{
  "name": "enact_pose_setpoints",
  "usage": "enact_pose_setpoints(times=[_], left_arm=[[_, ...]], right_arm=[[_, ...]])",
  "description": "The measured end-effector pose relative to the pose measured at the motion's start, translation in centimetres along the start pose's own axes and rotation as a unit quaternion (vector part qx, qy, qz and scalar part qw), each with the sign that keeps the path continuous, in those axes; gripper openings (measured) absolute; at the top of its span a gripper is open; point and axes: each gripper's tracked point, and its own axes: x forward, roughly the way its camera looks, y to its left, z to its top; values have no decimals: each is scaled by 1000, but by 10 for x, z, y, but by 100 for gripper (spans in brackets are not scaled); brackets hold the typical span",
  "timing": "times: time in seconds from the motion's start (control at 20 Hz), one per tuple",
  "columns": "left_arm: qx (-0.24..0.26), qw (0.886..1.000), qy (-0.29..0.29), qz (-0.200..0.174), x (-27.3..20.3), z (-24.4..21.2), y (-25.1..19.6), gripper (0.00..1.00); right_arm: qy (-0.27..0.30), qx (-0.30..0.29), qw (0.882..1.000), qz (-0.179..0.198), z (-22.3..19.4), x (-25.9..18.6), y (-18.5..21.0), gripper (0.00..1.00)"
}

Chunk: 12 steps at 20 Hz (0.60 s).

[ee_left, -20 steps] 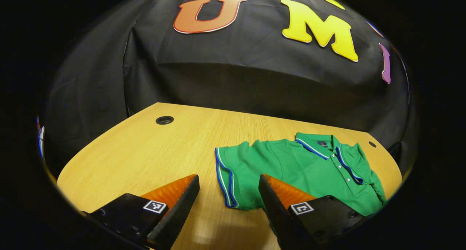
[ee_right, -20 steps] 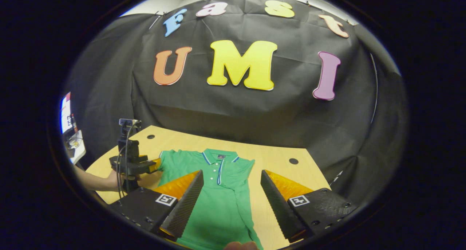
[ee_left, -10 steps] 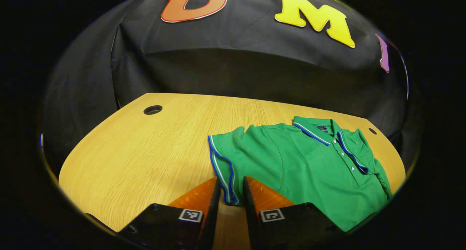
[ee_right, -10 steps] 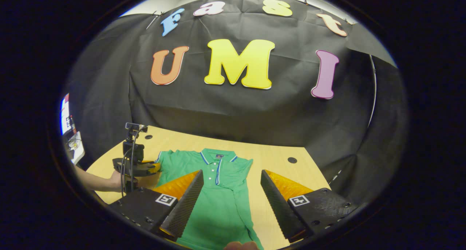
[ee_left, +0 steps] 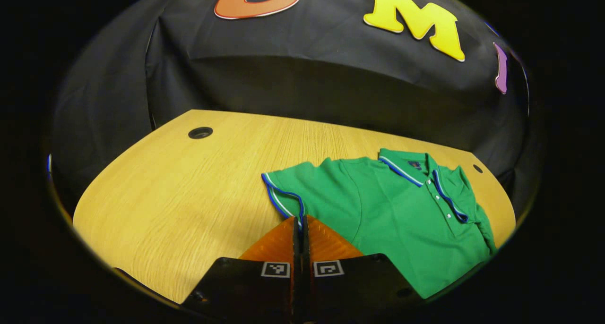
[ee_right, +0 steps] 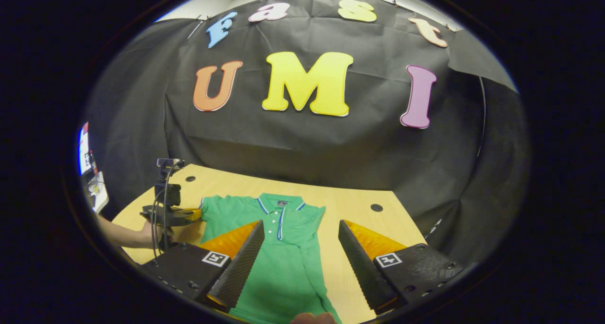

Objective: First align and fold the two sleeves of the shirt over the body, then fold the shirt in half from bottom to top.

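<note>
The left tool (ee_left: 298,222) is clamped on the sleeve (ee_left: 283,196) hem, apparently; the shirt (ee_left: 397,210) body lies rightward on the desk (ee_left: 165,196) (right tool (ee_right: 300,248) gaping, farther off).

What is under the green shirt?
The green shirt lies flat on the wooden table, so the table is under it. Anything else beneath is covered by cloth. The left gripper pinches its sleeve.
</note>
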Motion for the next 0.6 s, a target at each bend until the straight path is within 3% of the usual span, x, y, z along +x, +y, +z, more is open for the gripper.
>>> enact_pose_setpoints(times=[0.3,0.6], left_arm=[[6,1000,-25,-13,-9,42,-18,6],[70,996,-16,-54,-7,58,-91,6]], right_arm=[[-3,12,1000,8,1,2,1,96],[-9,31,999,-6,-1,-5,-25,96]])
